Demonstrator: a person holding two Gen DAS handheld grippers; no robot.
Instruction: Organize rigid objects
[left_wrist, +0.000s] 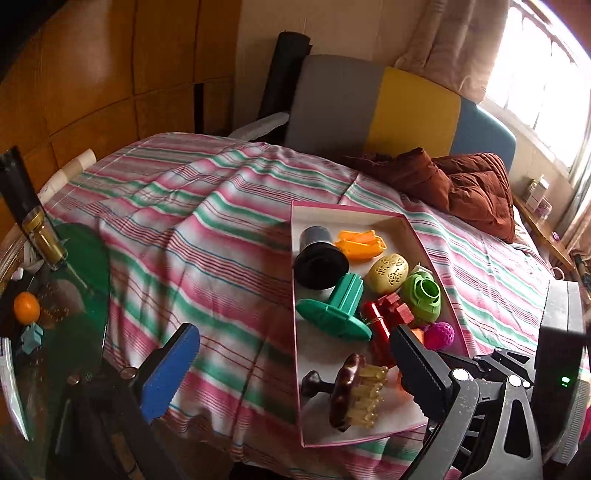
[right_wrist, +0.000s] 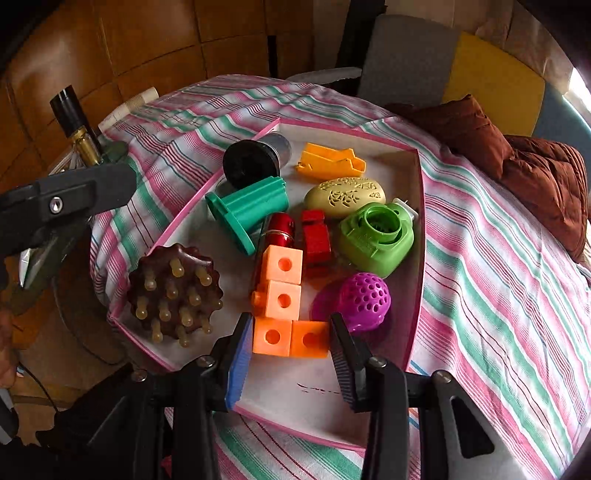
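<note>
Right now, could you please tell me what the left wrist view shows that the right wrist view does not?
Only the left wrist view shows an orange fruit on the side table and the bright window. Only the right wrist view shows the orange blocks clearly, with the right gripper closed on the lowest ones. Both show the pink-edged tray on the striped cloth, the brown brush and the teal spool.

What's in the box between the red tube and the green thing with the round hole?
A red block lies between the red tube and the green holder, clearest in the right wrist view.
</note>
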